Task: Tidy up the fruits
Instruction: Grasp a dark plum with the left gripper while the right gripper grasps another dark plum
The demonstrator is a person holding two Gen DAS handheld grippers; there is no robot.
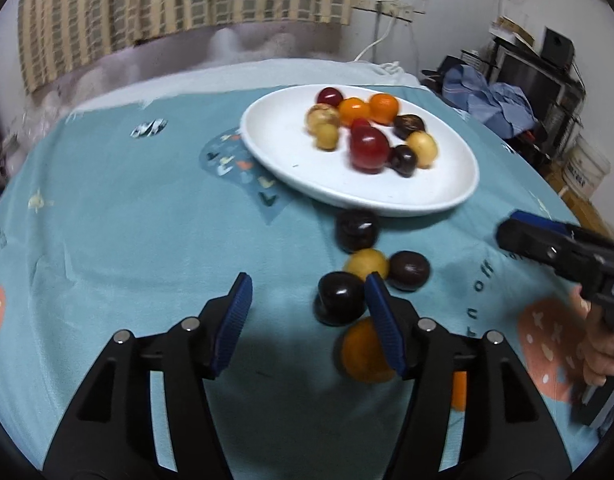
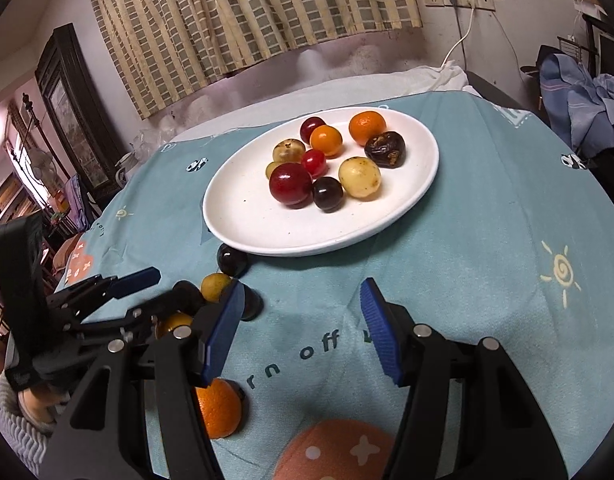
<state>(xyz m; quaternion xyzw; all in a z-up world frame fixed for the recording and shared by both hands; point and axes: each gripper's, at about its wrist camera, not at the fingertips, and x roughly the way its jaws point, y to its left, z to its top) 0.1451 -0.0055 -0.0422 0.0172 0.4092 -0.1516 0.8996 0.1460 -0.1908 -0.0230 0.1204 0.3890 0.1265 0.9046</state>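
Note:
A white plate holds several fruits: red, orange, yellow and dark ones. Loose fruits lie on the teal cloth just in front of it: a dark fruit by the rim, a yellow one, two more dark ones and an orange. My left gripper stands open above the cloth, the nearest dark fruit just inside its right finger, untouched. My right gripper is open over bare cloth, nothing between its fingers. An orange lies under its left finger.
The teal printed cloth covers a round table. A curtain and wall sockets are behind it, piled clothes to the right. A hand holding the right gripper shows at the right edge of the left wrist view.

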